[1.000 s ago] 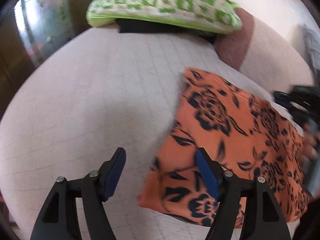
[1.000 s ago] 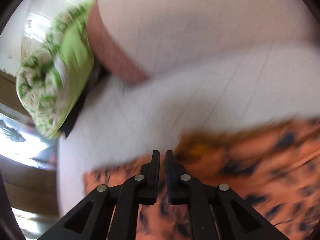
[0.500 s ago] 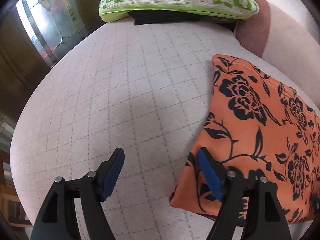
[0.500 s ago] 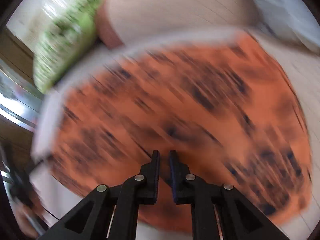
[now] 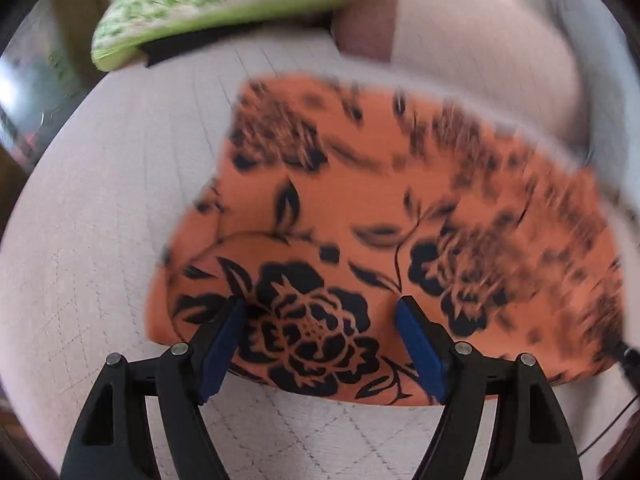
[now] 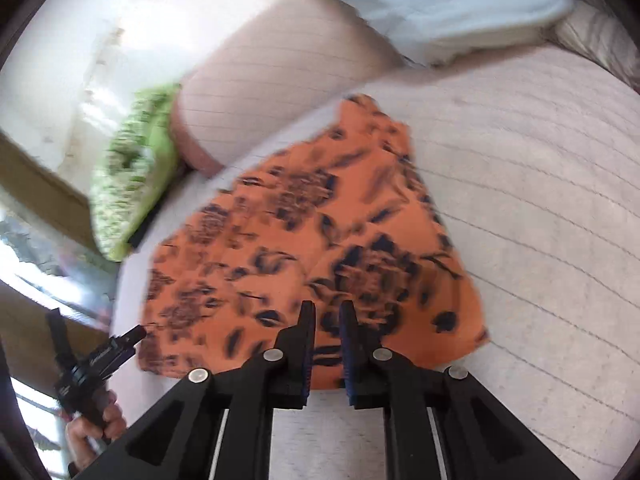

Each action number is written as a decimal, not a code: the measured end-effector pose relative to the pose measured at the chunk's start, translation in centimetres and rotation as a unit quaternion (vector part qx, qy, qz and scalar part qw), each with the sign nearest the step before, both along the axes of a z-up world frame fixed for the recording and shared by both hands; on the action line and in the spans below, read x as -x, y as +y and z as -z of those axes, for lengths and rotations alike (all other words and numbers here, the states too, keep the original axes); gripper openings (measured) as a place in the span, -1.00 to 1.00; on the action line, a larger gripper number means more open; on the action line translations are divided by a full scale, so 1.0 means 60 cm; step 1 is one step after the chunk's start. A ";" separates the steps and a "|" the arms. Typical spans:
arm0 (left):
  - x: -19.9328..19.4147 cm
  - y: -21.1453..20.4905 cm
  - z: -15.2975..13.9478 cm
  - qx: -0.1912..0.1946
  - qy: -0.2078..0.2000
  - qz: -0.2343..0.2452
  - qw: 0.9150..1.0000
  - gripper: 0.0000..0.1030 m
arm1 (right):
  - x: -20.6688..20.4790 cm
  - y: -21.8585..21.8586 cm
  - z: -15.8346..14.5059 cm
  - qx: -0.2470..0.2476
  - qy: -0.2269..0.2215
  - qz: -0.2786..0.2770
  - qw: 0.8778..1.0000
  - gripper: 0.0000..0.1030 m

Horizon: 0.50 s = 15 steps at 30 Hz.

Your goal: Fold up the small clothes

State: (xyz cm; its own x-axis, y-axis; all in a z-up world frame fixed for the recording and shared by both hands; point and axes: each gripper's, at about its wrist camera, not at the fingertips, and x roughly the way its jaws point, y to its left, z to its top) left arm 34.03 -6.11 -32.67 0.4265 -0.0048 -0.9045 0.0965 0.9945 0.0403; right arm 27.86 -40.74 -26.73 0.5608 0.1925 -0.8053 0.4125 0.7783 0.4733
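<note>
Left gripper (image 5: 320, 320) hangs just above the near edge of the orange flowered garment (image 5: 380, 208), with its blue pads (image 5: 224, 344) spread wide and nothing between them. Your right gripper (image 6: 325, 312) sits over the same near edge further along, its jaws drawn to a narrow slot; no cloth appears to be caught in that slot, though motion blur makes this hard to confirm.

The garment lies flat on the quilted bed cover (image 5: 100, 220), directly ahead of both grippers. From your right wrist view, its long axis runs away from you and slightly rightward, narrowing toward the far end near the pale bolster (image 6: 288, 72). The green patterned pillow (image 5: 224, 4) rests well beyond the garment at the far left and does not touch it.

Note that both grippers stand at the same near hem, so neither is clearly closer. Judge the next fold as running along the long axis: take the near hem at two points and carry it toward the far, narrow end.
</note>
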 end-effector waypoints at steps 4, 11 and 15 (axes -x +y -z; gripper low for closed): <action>0.003 0.007 -0.015 0.014 -0.001 -0.020 1.000 0.60 | -0.012 -0.014 0.022 -0.025 0.023 -0.004 0.999 -0.72; 0.011 0.064 -0.047 0.009 -0.039 -0.076 0.996 0.60 | -0.016 0.007 -0.029 0.006 -0.020 -0.018 1.000 -0.72; -0.011 0.094 0.014 -0.003 0.026 -0.108 0.994 0.63 | -0.023 0.001 0.017 0.016 0.048 -0.008 0.999 -0.71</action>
